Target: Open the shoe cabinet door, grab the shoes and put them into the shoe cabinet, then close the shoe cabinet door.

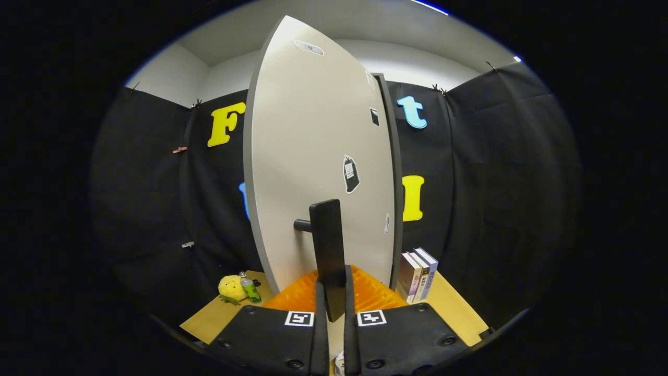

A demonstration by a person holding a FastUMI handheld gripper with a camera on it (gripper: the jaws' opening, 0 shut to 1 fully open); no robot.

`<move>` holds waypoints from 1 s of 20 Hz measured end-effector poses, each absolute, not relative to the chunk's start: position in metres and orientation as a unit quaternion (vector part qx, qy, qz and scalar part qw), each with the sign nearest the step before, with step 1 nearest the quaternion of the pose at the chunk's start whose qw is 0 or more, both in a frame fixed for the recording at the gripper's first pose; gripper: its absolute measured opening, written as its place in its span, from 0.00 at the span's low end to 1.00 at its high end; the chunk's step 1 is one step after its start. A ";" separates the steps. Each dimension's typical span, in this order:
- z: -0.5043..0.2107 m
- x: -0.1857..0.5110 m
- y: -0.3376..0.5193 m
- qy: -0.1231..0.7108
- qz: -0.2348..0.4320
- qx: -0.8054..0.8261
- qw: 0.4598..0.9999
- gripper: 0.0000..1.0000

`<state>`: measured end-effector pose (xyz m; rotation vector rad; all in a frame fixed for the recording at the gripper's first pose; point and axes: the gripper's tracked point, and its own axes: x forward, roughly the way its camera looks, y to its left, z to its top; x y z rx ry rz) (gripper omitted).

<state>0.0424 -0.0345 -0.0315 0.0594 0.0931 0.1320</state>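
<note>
The shoe cabinet door [313, 156] is a tall pale panel standing right in front of me. It is swung partly out, so its left edge faces me, and the cabinet's dark frame [394, 183] shows along its right side. A black bar handle [326, 245] stands off the door on a short stub. My gripper [334, 300] is shut on the lower end of this handle, which runs down between the two fingers. Small stickers dot the door's face.
The cabinet stands on a light wooden table [459, 308]. A yellow plush toy [231, 288] and a small green bottle [250, 289] lie left of the door's foot. Three upright books [417, 274] stand right of the cabinet. Black cloth walls close in behind.
</note>
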 end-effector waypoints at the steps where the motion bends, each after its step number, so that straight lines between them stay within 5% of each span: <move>1: -0.031 0.039 -0.039 0.046 0.073 0.029 0.996 0.15; 20: -0.027 0.037 -0.160 0.025 0.047 0.053 0.997 0.08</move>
